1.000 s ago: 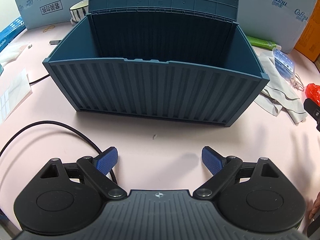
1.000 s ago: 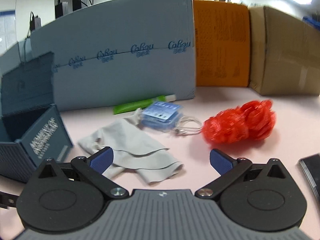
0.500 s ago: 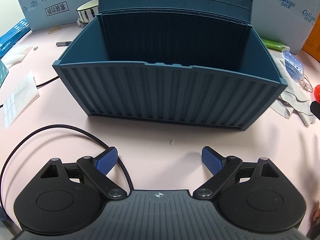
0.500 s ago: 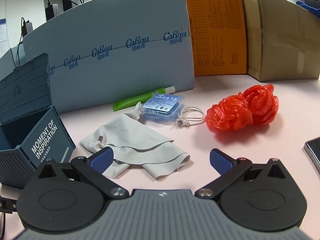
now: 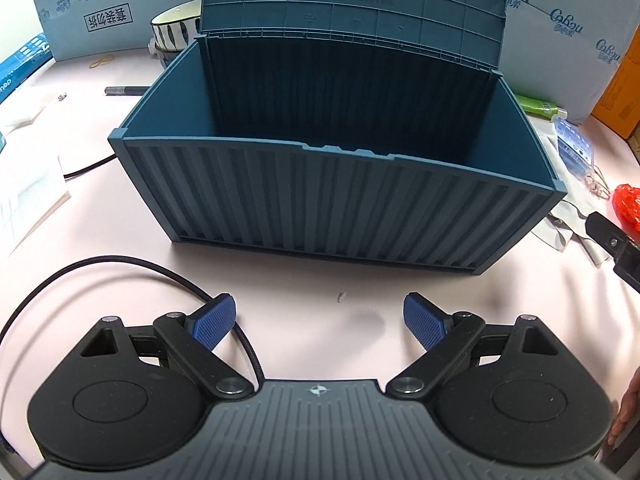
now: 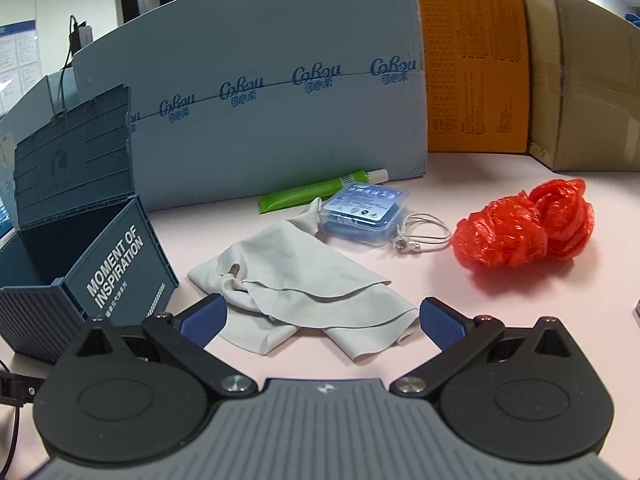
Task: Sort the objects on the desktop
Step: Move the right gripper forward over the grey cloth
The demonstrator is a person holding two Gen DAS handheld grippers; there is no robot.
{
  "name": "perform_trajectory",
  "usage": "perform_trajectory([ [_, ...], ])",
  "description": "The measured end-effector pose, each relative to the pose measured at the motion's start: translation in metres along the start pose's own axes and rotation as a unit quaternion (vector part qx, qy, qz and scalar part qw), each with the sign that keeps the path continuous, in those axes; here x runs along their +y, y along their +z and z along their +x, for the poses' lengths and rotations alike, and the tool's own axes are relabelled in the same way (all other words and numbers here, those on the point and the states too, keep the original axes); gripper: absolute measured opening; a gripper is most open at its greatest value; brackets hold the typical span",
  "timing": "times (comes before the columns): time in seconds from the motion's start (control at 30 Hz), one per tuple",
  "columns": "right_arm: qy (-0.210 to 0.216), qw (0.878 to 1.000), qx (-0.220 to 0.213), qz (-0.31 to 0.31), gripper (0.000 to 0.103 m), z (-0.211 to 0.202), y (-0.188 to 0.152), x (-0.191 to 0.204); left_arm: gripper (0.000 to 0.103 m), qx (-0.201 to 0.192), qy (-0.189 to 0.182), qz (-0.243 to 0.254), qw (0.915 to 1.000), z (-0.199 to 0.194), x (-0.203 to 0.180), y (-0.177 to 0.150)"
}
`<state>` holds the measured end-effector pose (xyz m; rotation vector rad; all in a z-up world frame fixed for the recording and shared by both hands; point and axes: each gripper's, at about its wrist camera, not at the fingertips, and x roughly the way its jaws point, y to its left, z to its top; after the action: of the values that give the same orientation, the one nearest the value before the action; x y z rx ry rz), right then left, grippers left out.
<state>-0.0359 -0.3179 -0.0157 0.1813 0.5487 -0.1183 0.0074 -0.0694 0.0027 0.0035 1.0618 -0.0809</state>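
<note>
A dark blue container-style box (image 5: 344,208) stands on the pink table with its lid up; the part of its inside that shows is empty. It also shows at the left of the right wrist view (image 6: 116,264). My left gripper (image 5: 319,322) is open and empty in front of the box. My right gripper (image 6: 322,322) is open and empty, right over the near edge of a grey cloth (image 6: 296,284). Beyond the cloth lie a blue plastic case (image 6: 362,210), a coiled white cord (image 6: 424,236), a green tube (image 6: 316,192) and a crumpled red plastic bag (image 6: 524,226).
A black cable (image 5: 120,264) curves by my left gripper. A striped bowl (image 5: 176,28), a pen (image 5: 126,90) and papers (image 5: 28,196) lie left of the box. Light blue (image 6: 280,92), orange (image 6: 472,68) and brown cartons (image 6: 588,80) wall the back.
The left gripper has shifted left and pulled back, so the box sits further right and farther off. The right gripper has moved closer to the grey cloth. Both stay open.
</note>
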Motion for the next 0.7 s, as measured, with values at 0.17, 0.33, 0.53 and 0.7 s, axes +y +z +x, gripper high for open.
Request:
perform_trajectory([
  [0.17,-0.004,1.000,0.007,-0.008,0.103,0.000,-0.001,-0.004,0.090,-0.001,-0.004,-0.002,1.0000,-0.002,0.000,-0.003],
  [0.33,0.002,0.999,0.026,-0.020,0.103,0.002,-0.002,-0.015,0.090,0.004,-0.004,-0.003,1.0000,-0.002,-0.002,-0.009],
  [0.53,0.019,0.997,0.054,-0.045,0.103,0.007,-0.003,-0.024,0.090,0.005,-0.003,0.000,1.0000,-0.003,-0.011,-0.014],
  [0.7,0.026,0.996,0.059,-0.060,0.103,0.009,-0.003,-0.024,0.090,0.012,-0.004,0.003,0.9999,-0.001,-0.021,-0.017],
])
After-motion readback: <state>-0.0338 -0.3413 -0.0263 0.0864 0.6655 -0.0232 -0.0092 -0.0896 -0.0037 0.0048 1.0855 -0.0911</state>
